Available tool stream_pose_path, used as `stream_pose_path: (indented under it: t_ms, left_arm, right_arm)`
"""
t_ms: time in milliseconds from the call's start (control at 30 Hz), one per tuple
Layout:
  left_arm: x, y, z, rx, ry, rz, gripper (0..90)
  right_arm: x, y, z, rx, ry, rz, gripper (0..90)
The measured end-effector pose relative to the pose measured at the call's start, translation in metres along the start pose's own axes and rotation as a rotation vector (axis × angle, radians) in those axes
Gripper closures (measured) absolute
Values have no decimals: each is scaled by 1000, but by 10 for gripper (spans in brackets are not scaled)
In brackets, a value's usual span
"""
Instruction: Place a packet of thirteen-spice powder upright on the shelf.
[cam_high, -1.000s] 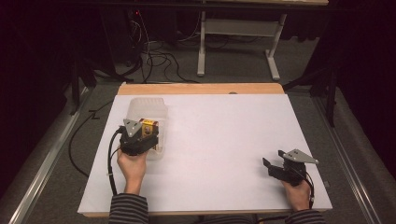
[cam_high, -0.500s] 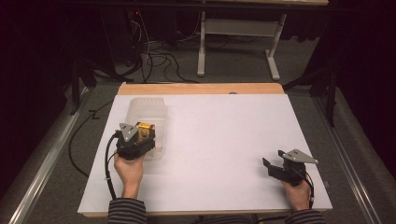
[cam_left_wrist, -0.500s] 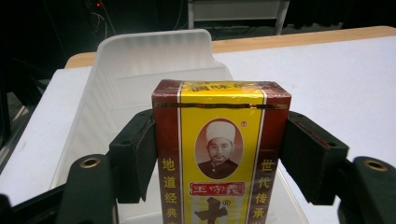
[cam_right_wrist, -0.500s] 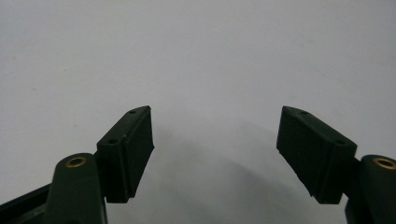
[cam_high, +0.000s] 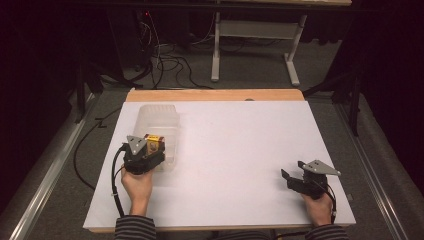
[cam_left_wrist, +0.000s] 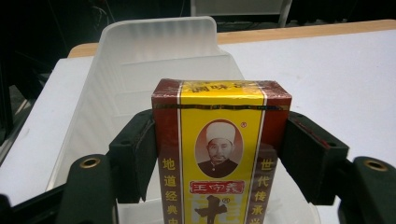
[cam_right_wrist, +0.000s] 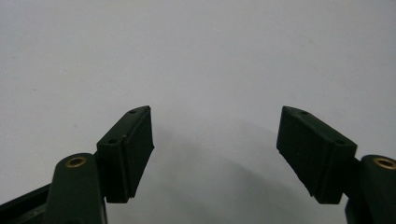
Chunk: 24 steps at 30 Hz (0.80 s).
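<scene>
A red and yellow box (cam_left_wrist: 219, 154) printed with a portrait and Chinese characters sits between the jaws of my left gripper (cam_left_wrist: 219, 154), whose pads press on both its sides. In the high view the left gripper (cam_high: 150, 145) holds the box (cam_high: 154, 142) over the near end of a clear plastic bin (cam_high: 156, 117) at the table's left. The bin's (cam_left_wrist: 154, 51) white walls rise behind the box. My right gripper (cam_high: 286, 176) rests at the table's near right, jaws spread wide. Between the right gripper's (cam_right_wrist: 215, 154) jaws there is only bare white table.
The white table top (cam_high: 240, 145) has a wooden strip (cam_high: 215, 95) along its far edge. Beyond it on the floor lie cables (cam_high: 165, 62) and a grey desk frame (cam_high: 250, 45). A black cable (cam_high: 116, 180) trails from the left gripper.
The left gripper with the box has shifted slightly left and toward me over the bin's near end. The right gripper has stayed put.
</scene>
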<state>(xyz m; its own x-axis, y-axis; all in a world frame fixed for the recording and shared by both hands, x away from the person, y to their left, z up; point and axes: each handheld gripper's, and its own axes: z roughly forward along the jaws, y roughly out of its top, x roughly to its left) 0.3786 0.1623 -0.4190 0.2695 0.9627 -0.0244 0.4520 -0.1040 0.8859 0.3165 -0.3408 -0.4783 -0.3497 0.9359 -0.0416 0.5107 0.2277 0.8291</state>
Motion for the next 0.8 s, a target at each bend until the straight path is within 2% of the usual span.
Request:
stream_pose_path:
  t_ms: [800]
  left_arm:
    - [-3,-11,-16,-16,6,11,324]
  right_arm:
    - [0,0,1,9,2,-7,274]
